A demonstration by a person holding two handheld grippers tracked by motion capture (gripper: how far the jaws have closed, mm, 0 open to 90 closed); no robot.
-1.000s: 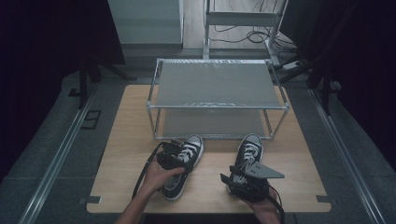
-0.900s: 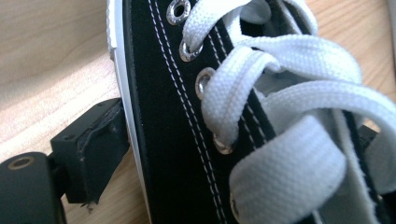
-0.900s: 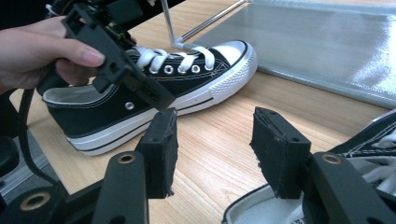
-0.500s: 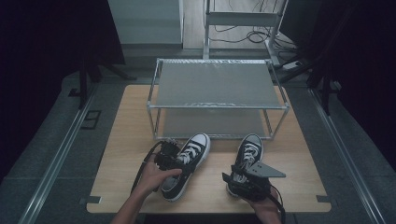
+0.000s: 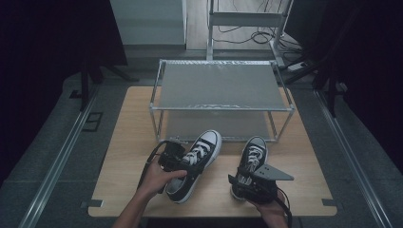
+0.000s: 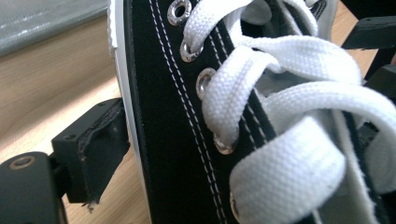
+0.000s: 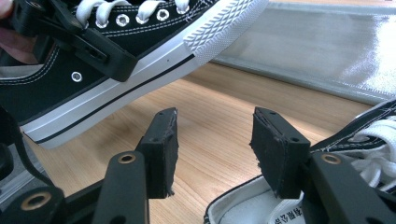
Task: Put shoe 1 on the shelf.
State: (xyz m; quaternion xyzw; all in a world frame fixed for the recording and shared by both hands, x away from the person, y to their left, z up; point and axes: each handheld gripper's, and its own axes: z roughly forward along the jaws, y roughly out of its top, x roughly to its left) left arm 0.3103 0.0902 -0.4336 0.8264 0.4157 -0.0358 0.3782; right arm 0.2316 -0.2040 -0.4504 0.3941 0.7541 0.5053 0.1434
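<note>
A black sneaker with white laces and a white toe cap (image 5: pixel 202 156) hangs tilted above the table, toe toward the rack. My left gripper (image 5: pixel 175 156) is shut on its side wall by the eyelets. One pad (image 6: pixel 93 144) lies against the white sole edge (image 6: pixel 122 93). The second sneaker (image 5: pixel 253 156) rests on the table at the right. My right gripper (image 7: pixel 215 135) stands open over that shoe's heel opening (image 7: pixel 243 200). One pad (image 7: pixel 163 140) is outside the collar and the other (image 7: pixel 278 149) above it, and neither presses.
A two-tier metal rack (image 5: pixel 221 108) stands at the table's far side, its lower shelf (image 7: pixel 327 46) just beyond the shoes. The wooden table (image 5: pixel 128 142) has bare room to the left and right. Cables lie on the floor behind the rack.
The left hand has lifted its sneaker off the table and swung the toe up toward the rack. The right hand and its shoe have stayed put.
</note>
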